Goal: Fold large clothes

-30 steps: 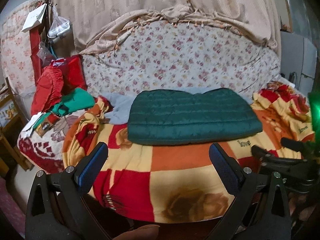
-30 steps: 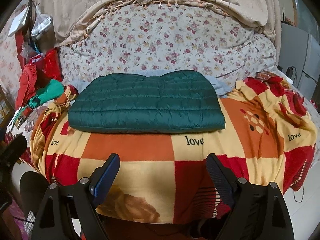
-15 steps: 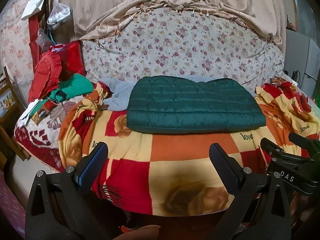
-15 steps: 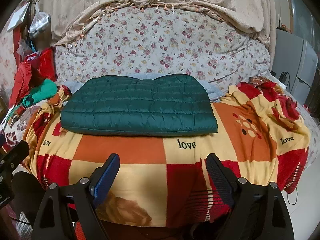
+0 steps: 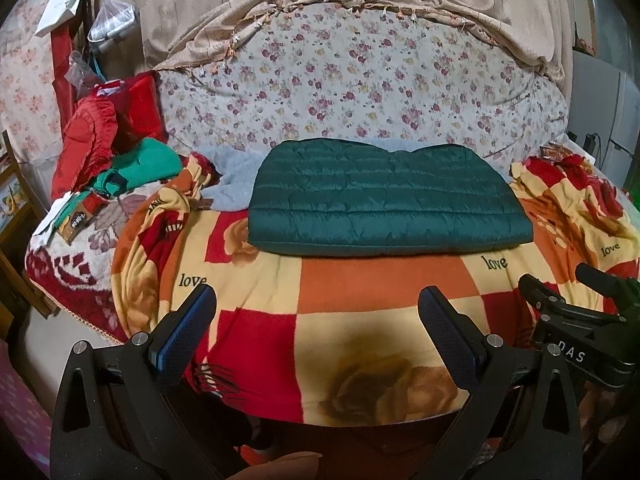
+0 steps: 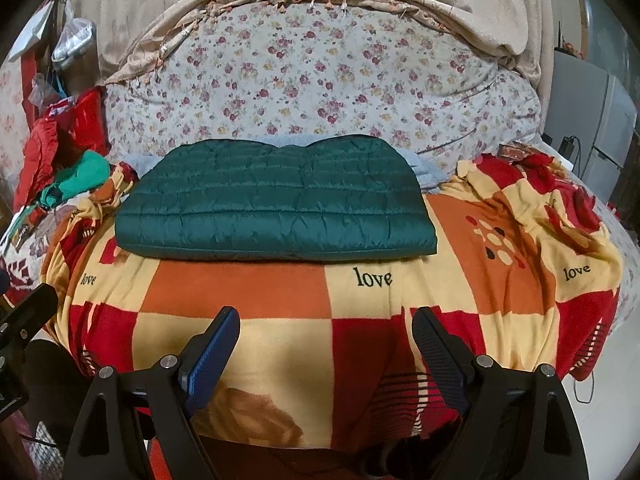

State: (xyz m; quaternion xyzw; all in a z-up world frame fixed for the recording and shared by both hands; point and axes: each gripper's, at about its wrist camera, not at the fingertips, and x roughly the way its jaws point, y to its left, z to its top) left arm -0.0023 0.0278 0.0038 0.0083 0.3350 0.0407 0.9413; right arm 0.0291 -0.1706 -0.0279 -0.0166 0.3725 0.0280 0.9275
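A dark green quilted jacket (image 5: 384,200) lies folded into a flat rectangle on the red, orange and yellow checked blanket (image 5: 360,304). It also shows in the right wrist view (image 6: 276,204), lying on the same blanket (image 6: 280,328). My left gripper (image 5: 318,300) is open and empty, held back over the blanket's front edge, well short of the jacket. My right gripper (image 6: 326,320) is open and empty too, the same distance back. The right gripper's body shows at the right edge of the left wrist view (image 5: 580,320).
A floral mattress (image 5: 360,80) leans upright behind the jacket under a beige cloth. Red and green clothes (image 5: 116,148) are piled at the left. A light blue cloth (image 5: 232,184) lies beside the jacket. The blanket hangs over the bed's front edge.
Both grippers have pulled back and risen a little from the bed, so the jacket looks smaller and farther away. The jacket has not moved. Both stay open.
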